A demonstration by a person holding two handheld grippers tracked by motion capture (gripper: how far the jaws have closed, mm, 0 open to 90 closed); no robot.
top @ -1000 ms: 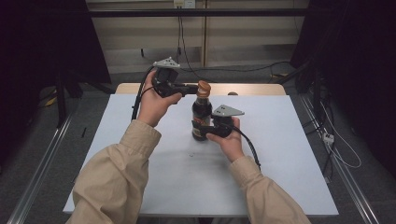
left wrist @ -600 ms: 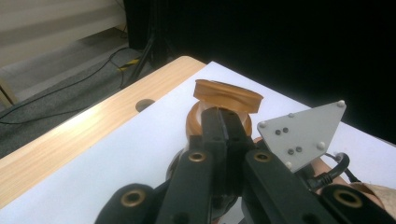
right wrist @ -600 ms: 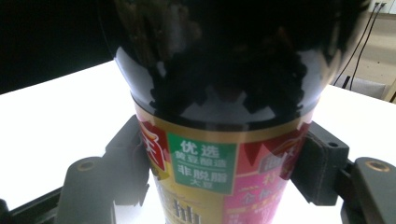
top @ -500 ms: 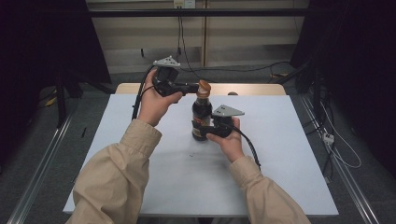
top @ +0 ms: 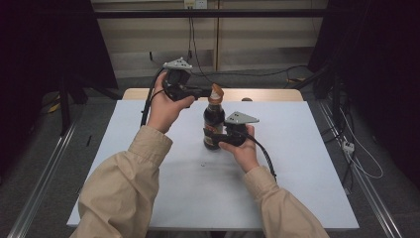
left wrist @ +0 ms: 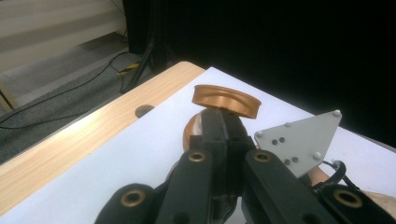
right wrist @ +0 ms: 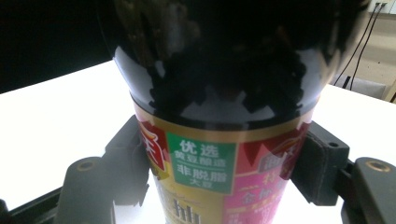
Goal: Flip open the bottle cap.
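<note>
Glossy dark bottle (top: 214, 121), round bronze flip cap (left wrist: 226, 100) ajar

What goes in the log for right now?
bottle: upright on table | right gripper: clamps bottle | left gripper: shut at flip cap, cap open

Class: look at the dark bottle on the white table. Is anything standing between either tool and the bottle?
Nothing visible does. The right tool is already clamped around the bottle at its label, and the left tool is closed at its flip cap, which is hinged open.
</note>
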